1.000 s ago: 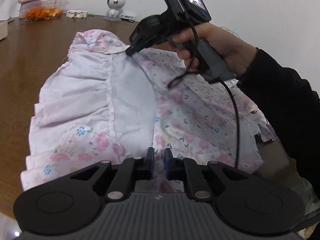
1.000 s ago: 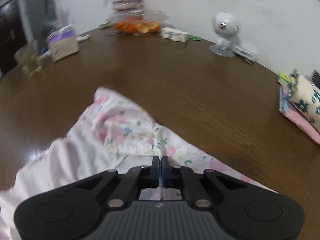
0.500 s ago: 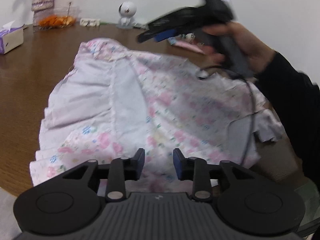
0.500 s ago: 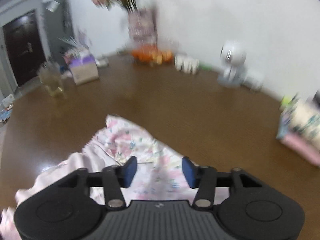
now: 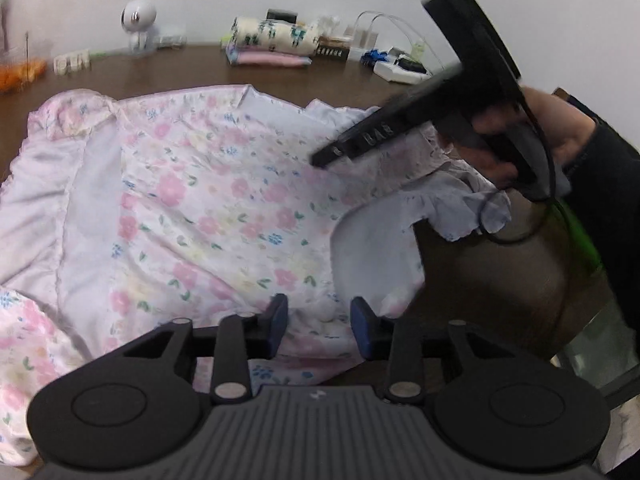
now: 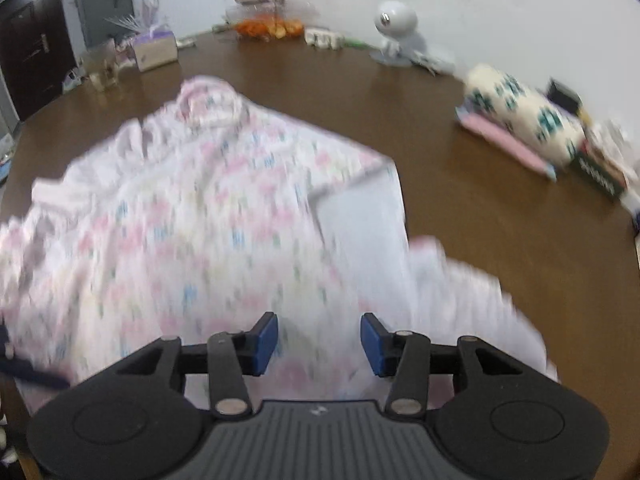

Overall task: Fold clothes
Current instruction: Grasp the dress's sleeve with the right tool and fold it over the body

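A pink floral garment [image 5: 224,200] with white ruffled edges lies spread on the brown table [image 5: 168,68]. Its pale inner side shows along the left and at a turned-up flap on the right. My left gripper [image 5: 319,326] stands open over the garment's near edge, with nothing between its fingers. In the left wrist view the right gripper [image 5: 320,159] hovers over the garment's right part, held by a hand in a dark sleeve; its fingers are blurred there. In its own view my right gripper [image 6: 319,344] is open above the blurred garment [image 6: 192,232], holding nothing.
A stack of folded clothes [image 5: 272,46] [image 6: 520,124] sits at the table's far side. A small white camera figure [image 5: 138,20] [image 6: 394,28], a charger with cables [image 5: 400,68], a tissue box [image 6: 154,46] and an orange snack bag [image 6: 268,28] line the back edge.
Both grippers went from shut on the garment to open and let it go. The right gripper swung from the far collar area to the garment's right side, and both views drew back.
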`<action>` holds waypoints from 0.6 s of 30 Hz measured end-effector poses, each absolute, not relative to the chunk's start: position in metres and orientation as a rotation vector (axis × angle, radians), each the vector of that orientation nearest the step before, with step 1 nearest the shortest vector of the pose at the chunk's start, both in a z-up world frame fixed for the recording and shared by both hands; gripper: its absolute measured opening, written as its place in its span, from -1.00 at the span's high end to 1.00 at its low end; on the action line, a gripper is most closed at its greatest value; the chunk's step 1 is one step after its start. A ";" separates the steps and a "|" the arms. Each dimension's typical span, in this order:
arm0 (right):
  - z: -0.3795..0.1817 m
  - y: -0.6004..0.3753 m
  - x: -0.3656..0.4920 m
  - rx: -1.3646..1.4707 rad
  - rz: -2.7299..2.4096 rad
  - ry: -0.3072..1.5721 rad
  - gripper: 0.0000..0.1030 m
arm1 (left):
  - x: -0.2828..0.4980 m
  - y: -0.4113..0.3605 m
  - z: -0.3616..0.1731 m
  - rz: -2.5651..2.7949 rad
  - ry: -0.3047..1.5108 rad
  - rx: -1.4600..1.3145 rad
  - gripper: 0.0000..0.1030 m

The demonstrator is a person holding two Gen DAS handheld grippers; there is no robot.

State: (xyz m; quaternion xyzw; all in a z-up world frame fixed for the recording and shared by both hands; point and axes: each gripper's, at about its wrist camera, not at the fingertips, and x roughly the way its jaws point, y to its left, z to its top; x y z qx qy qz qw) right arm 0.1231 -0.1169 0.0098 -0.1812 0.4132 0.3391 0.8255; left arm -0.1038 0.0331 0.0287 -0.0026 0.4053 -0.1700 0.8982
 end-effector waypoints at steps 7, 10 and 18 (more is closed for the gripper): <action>0.014 -0.138 0.082 -0.393 0.685 0.831 0.02 | -0.108 0.047 0.040 -0.329 0.882 -0.032 0.34; 0.037 -0.138 0.098 -0.299 0.687 0.752 0.02 | -0.100 0.041 0.054 -0.368 0.842 -0.080 0.25; 0.017 -0.109 0.165 -0.207 0.650 0.860 0.41 | -0.100 -0.015 0.029 -0.448 0.849 0.053 0.44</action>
